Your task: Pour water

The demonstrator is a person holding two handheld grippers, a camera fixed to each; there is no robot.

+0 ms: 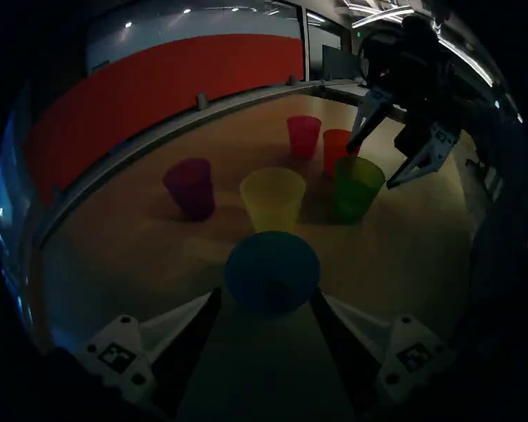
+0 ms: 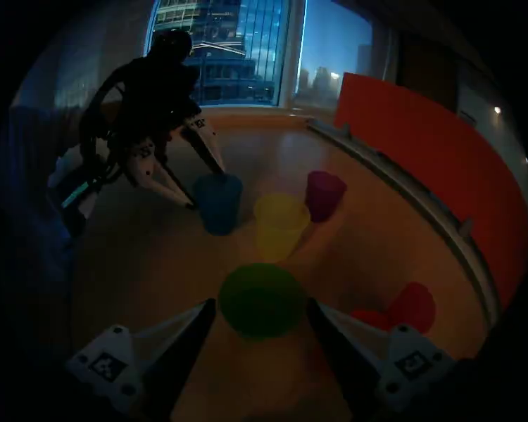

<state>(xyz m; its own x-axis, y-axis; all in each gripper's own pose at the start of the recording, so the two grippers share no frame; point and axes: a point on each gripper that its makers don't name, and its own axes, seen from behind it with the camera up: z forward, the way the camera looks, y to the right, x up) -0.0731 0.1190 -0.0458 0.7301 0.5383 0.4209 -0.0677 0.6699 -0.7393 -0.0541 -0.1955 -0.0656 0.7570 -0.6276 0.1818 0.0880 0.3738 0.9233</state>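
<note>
A blue cup (image 1: pixel 271 271) stands upright on the wooden table (image 1: pixel 405 253), between the fingers of my left gripper (image 1: pixel 264 295), which is open and flanks it closely. A green cup (image 2: pixel 260 299) stands the same way between the fingers of my open right gripper (image 2: pixel 260 304). In the left gripper view the right gripper (image 1: pixel 371 165) straddles the green cup (image 1: pixel 359 186) from the far side. In the right gripper view the left gripper (image 2: pixel 209 186) straddles the blue cup (image 2: pixel 218 202). The light is dim, and I cannot see any water in the cups.
A yellow cup (image 1: pixel 272 198), a purple cup (image 1: pixel 191 186), a red cup (image 1: pixel 303 133) and an orange cup (image 1: pixel 334 149) stand between the two grippers. A red wall panel (image 1: pixel 158 84) and a rail run along the table's edge. A dark-clothed person (image 2: pixel 148 84) holds the grippers.
</note>
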